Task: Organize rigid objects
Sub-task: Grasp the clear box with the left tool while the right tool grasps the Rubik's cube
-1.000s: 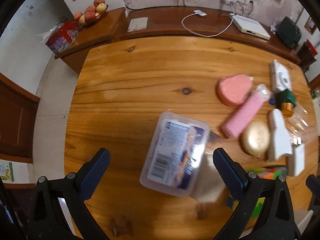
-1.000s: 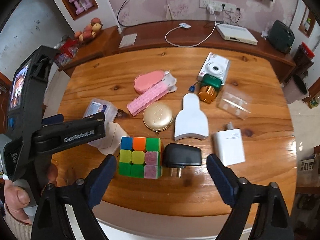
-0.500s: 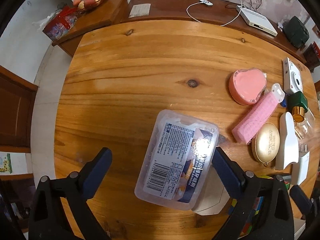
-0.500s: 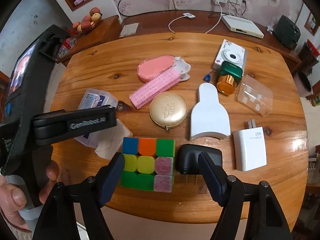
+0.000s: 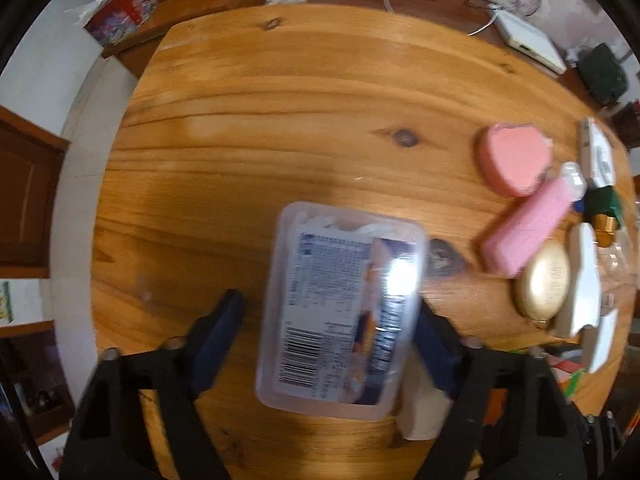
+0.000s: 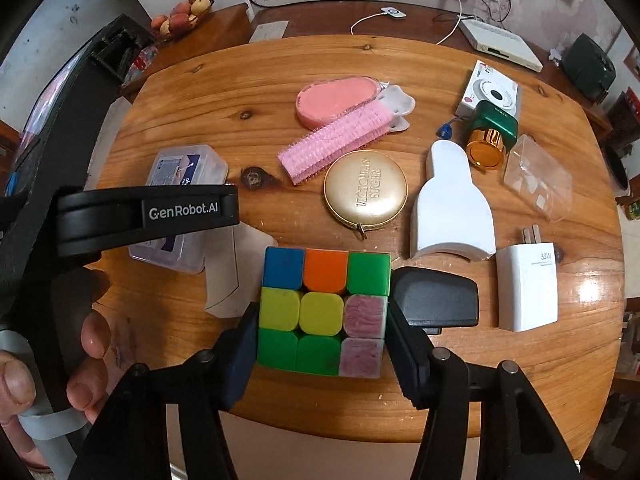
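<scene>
A clear plastic box with a printed label (image 5: 340, 312) lies on the round wooden table (image 5: 280, 100). My left gripper (image 5: 328, 332) straddles the box; its right finger touches the box, its left finger stands a little off it. The box also shows in the right wrist view (image 6: 182, 184), partly behind the left gripper's body. A colour puzzle cube (image 6: 324, 310) sits near the table's front edge. My right gripper (image 6: 320, 344) has both fingers against the cube's sides.
Beside the cube lie a black plug adapter (image 6: 436, 302), a white charger (image 6: 526, 286), a white flat piece (image 6: 452, 208), a gold round tin (image 6: 366, 190), a pink brush (image 6: 340, 136), a pink case (image 6: 336, 98), a camera (image 6: 490, 94) and a clear lid (image 6: 538, 180).
My left gripper has come down around the clear box and narrowed. My right gripper has moved forward and closed in on the cube.
</scene>
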`<state>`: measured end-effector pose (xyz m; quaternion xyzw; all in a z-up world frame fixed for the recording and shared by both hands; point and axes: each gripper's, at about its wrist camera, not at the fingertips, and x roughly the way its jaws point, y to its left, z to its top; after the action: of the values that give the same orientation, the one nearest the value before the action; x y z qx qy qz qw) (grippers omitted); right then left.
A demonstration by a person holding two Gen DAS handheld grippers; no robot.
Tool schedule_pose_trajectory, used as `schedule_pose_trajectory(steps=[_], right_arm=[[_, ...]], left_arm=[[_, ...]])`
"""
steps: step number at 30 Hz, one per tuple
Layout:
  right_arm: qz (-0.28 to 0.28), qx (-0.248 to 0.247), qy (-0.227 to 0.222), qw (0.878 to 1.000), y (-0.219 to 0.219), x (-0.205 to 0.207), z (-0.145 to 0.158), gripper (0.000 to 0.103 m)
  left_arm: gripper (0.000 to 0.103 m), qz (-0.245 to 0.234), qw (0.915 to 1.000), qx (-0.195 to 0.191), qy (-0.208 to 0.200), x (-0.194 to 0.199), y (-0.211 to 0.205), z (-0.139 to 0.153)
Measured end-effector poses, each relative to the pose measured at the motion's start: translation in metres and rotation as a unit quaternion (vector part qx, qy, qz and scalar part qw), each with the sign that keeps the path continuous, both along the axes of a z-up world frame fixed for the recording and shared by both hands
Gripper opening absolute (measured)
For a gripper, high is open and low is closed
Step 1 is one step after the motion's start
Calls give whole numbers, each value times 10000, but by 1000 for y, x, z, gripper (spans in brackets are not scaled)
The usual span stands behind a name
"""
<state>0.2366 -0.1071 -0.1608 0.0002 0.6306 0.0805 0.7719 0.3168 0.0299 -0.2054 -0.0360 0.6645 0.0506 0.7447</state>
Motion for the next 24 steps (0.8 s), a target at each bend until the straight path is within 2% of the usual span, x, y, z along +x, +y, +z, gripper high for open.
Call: schedule_pose_trajectory(steps=[1,4,10,15,20,24], right_arm=[[-6,17,-1,10000,0,-1,0,58],[-13,193,-49,9998,-3,-6,6,58],[-30,436,-377,9983,-16,-22,31,58],[-81,730,-810,9940,-31,-41,75,58],[-83,921,-1365,9863,-51,-72,121,58],[7,925,-1725,9807,-62,-114,148,58]], left_arm=[[67,-85,9998,117,-97,-2,-4,3],[66,-232,9988,404,-159,-4,-9,4],[66,-46,9978,267,-609,-18,-2,36],[66,-237,9924,115,-1200,-44,-6,97],[66,-579,9835,-114,-1711,-98,-14,158],[66,-911,9740,-365,-2040,-145,-21,190]])
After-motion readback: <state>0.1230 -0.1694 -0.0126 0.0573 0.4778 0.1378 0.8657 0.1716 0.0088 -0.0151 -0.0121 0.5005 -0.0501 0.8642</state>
